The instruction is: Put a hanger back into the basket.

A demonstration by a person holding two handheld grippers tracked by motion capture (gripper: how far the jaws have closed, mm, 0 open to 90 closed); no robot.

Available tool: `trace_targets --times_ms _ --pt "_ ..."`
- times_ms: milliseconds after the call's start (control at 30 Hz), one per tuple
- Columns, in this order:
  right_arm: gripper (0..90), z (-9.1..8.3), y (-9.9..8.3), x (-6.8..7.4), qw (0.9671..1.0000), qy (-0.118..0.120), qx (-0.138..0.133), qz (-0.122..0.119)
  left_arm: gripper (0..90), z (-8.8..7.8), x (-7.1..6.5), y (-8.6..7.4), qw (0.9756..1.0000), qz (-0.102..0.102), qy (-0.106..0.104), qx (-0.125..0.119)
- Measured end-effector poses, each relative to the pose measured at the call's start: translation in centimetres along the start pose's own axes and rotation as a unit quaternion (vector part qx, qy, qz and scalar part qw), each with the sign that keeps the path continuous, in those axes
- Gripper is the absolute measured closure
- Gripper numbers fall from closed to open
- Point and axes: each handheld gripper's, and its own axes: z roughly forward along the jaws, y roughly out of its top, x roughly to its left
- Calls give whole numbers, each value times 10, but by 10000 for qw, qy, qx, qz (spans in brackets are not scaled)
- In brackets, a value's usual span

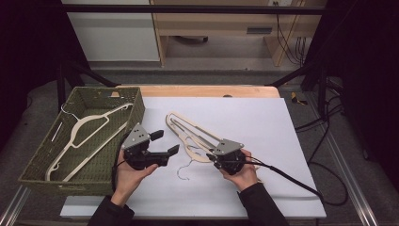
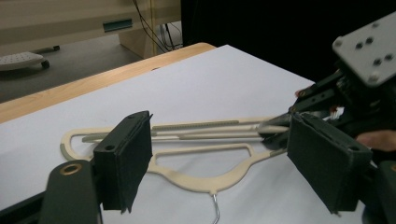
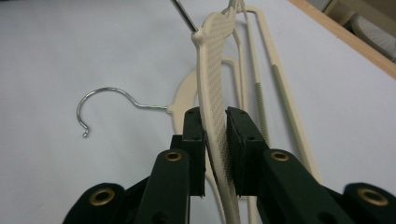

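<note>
Here the top cream hanger [image 3: 212,88] of the stack lies on the white sheet [image 1: 263,122] just right of the woven basket [image 1: 131,122], its long axis slanting away from the person. The right gripper [image 3: 215,135] is clamped on one arm of it. The left gripper [image 1: 164,143] hangs between basket and hanger, jaws wide and empty. To lift well, raise it slowly so the lower hanger's wire hook [image 3: 107,105] doesn't snag.

A basket [image 1: 134,104] with one hanger [image 1: 87,134] in it sits left of the stacked hangers [image 1: 190,134] on the sheet [image 1: 273,141].
</note>
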Motion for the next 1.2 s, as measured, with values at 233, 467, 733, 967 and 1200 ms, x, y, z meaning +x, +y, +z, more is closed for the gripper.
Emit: trace_targets --times_ms 233,467,733,967,1200 --pt "861 -21 -2 -16 9993 -303 -126 157 187 5 1 -5 9997 74 -1 212" --pt "866 -33 -9 -28 9989 -313 -189 309 181 7 2 -7 9994 107 50 316" --pt "866 -44 -4 -27 9987 124 -358 347 166 10 0 -9 9989 211 -29 427" --pt "867 -50 5 -19 9943 854 -568 287 158 17 -5 -11 9974 372 -139 605" --pt "866 -48 12 -8 9895 1315 -587 152 190 24 -12 -14 9943 608 -331 816"
